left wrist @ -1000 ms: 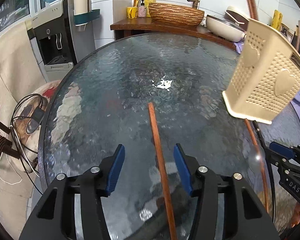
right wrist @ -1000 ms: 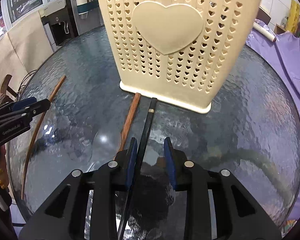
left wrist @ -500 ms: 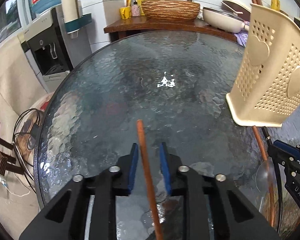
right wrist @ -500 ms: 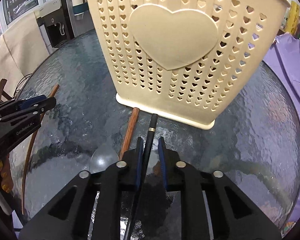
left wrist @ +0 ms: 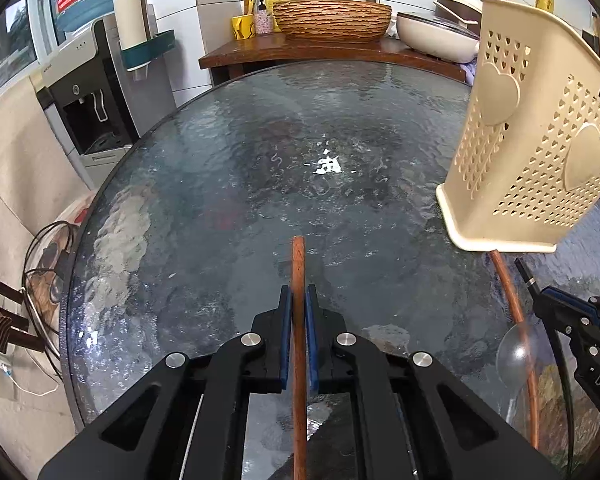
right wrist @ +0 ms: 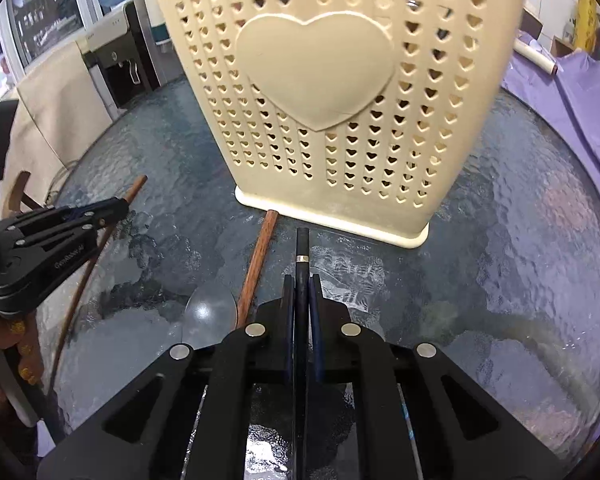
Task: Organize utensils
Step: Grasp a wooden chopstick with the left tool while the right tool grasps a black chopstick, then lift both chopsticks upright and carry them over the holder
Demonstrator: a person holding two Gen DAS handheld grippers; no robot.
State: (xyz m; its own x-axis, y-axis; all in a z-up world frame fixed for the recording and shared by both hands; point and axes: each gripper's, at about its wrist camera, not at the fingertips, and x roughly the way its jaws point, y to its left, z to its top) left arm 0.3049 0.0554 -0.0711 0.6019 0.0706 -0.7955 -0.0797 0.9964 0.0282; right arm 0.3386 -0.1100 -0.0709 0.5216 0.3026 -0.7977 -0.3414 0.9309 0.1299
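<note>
**Now both sticks are pinched and waiting to be lifted**

Here the biggest thing is the round, rippled dark-glass counter (left wrist: 228, 208), and on it stands the cream perforated plastic utensil basket with moulded hearts (right wrist: 320, 92), upright, to the right of centre in the left view. The left hand-held gripper (left wrist: 299, 300) has just been closing and now clenches a reddish-brown wooden chopstick (left wrist: 298, 256) that lies flat on the glass, well apart from the basket. The right hand-held gripper (right wrist: 302, 282) has just been closing too and grasps a black chopstick with a silver band (right wrist: 302, 246), its tip just short of the basket's foot. Beside it lies a clear plastic spoon with a brown wooden handle (right wrist: 256, 264), untouched.

To do this well, I judge each stick should rise level off the slippery glass, then tip upright above the basket's rim before release.

Behind stand a water dispenser (left wrist: 92, 92), a woven brown bowl (left wrist: 332, 18) and a purple cloth (right wrist: 572, 96).
</note>
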